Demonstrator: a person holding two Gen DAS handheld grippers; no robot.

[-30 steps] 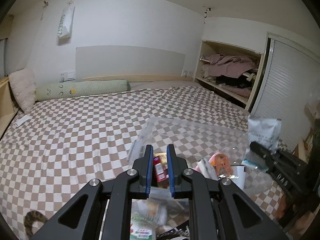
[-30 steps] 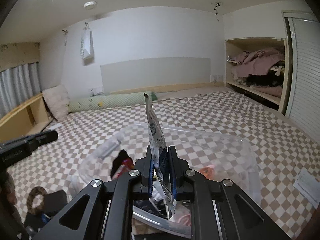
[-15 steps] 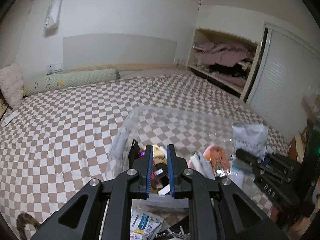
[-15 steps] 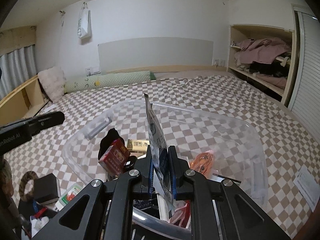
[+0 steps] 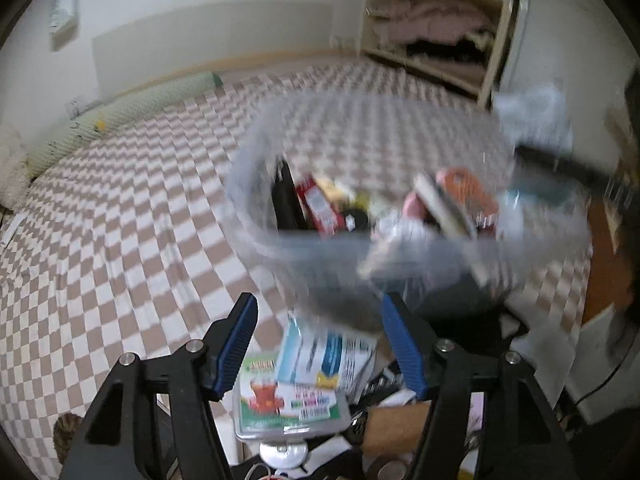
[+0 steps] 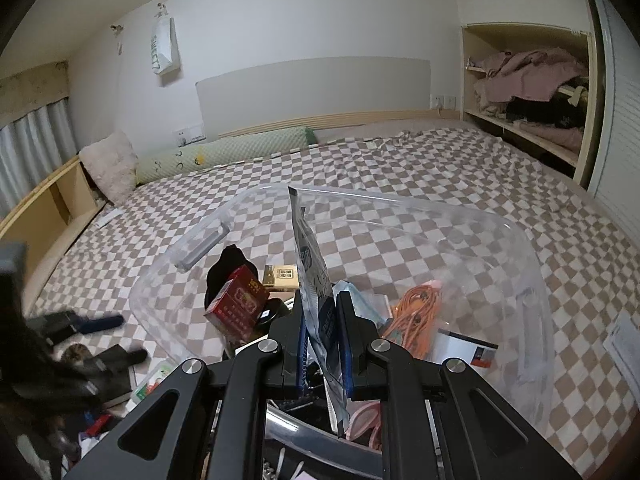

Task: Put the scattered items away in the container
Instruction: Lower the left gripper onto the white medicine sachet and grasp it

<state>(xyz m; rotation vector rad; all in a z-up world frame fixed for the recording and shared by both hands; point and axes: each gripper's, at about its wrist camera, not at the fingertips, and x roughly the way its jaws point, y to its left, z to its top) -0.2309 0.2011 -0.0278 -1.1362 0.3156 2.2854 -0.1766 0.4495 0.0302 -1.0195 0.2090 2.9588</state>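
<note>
Sachet (image 6: 316,300) clamped upright between right jaws, over container (image 6: 532,264)

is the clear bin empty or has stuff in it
Not empty. The clear bin already holds a red box, an orange cord and other bits.

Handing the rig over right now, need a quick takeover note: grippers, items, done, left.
Left gripper: jaws opening, nothing between the pads, pointed down at loose packets lying outside the clear container.
Right gripper: shut on a flat foil pouch, held upright over the container.
Done: red box, orange cable and other bits are already in the container.
Left: drop the pouch in, then collect the packets and clutter near the container's near edge.
</note>
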